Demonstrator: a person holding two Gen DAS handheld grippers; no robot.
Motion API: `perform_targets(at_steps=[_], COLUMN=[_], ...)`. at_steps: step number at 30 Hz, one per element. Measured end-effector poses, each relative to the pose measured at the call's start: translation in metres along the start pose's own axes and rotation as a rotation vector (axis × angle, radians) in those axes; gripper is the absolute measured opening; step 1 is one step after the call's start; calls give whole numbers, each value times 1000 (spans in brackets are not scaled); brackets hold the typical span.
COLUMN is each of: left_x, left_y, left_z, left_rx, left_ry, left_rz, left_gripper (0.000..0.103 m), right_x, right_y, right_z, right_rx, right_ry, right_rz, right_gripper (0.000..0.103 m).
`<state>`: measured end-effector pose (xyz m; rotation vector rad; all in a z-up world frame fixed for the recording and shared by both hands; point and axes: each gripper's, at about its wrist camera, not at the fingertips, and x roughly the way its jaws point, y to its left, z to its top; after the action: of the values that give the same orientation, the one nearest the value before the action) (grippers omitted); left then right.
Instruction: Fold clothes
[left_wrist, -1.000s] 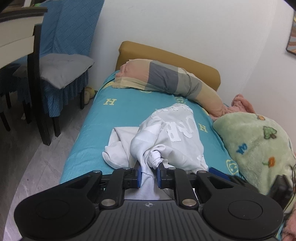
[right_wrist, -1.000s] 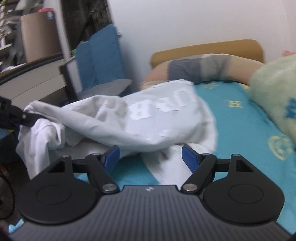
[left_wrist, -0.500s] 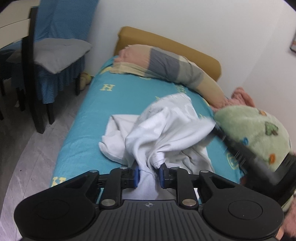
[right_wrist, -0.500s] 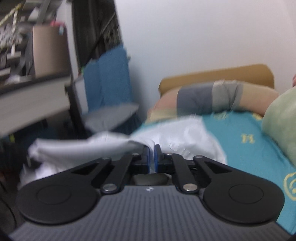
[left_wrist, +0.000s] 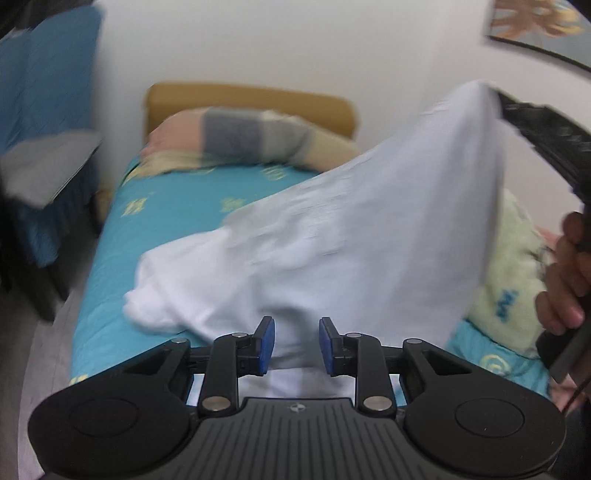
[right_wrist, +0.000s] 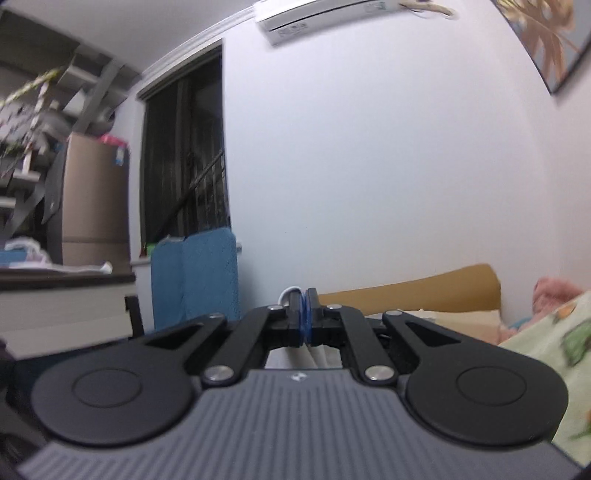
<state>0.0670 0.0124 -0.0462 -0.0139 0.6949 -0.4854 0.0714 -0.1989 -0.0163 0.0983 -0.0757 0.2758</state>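
White shirt (left_wrist: 369, 236): soft, light, limp; draped from raised right claw (right_wrist: 306, 317), clamped on a corner, down to the bed (left_wrist: 166, 206). Left claw (left_wrist: 293, 341) opening, pads clear of cloth. Best held by hem corners.

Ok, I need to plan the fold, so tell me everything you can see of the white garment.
The white garment looks like soft, thin cloth, blurred here. The right gripper, shut, pinches one edge and holds it high at the picture's right, so the cloth slopes down to a bunched end on the turquoise bed. Its near edge hangs between the left gripper, whose jaws are opening and no longer press it. No print shows.
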Motion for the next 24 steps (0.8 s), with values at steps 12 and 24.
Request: perform_targets(at_steps=[12, 24], left_x=[61, 154], left_y=[-142, -136], left_z=[-79, -103], left_rx=[567, 699], left_ry=[36, 94], left_rz=[-28, 188], left_gripper=[66, 16], right_x=[-44, -11], right_y=[-59, -118], right_z=[0, -51], right_rx=[141, 339], right_ry=[240, 343], right_rz=[-8, -65], right_gripper=[5, 5])
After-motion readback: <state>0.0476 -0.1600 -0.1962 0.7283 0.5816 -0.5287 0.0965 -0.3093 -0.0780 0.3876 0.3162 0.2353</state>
